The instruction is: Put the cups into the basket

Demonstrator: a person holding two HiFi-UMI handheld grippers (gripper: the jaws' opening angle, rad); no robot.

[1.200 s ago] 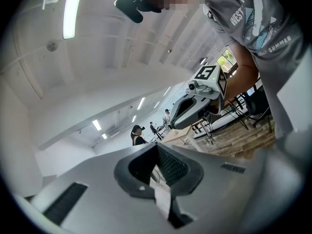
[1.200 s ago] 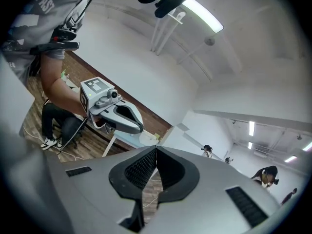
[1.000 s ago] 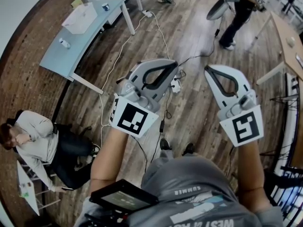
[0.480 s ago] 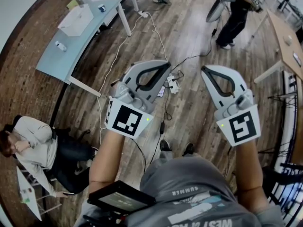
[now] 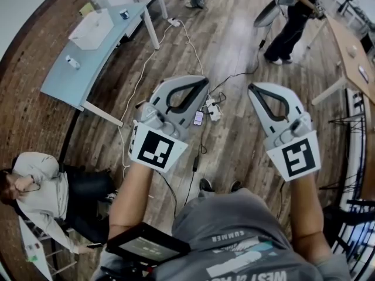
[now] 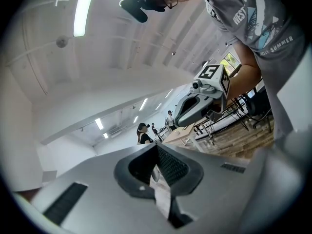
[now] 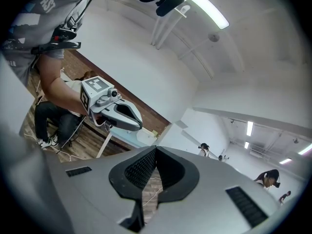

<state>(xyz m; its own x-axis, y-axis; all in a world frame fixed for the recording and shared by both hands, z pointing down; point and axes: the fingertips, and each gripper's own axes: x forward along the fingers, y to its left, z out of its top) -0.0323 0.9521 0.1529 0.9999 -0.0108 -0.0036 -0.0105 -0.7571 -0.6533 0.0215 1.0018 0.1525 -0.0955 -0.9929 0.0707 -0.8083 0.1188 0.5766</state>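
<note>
Head view: the left gripper (image 5: 204, 82) and the right gripper (image 5: 253, 89) are held out side by side over the wood floor. Both are shut tight and hold nothing. I cannot pick out the cups or the basket for sure. A blue table (image 5: 70, 78) stands far off at 10 o'clock, with a white box (image 5: 91, 27) and some tiny things on it. They are too small to tell what they are. Cables (image 5: 212, 105) lie on the floor at 12 o'clock, right ahead. A person on a chair (image 5: 41, 183) sits at 8 o'clock.

Left gripper view: the jaw tips touch, and there is nothing between them. The right gripper shows at 2 o'clock.

Right gripper view: these jaws are closed too, and empty. The left gripper shows at 10 o'clock, with the table behind it.

What could go wrong, I think: a foot could catch on the cables and cause a trip. A swinging arm could bump the person on the chair. Shut jaws would only poke a cup and tip it over, so they need to open first
</note>
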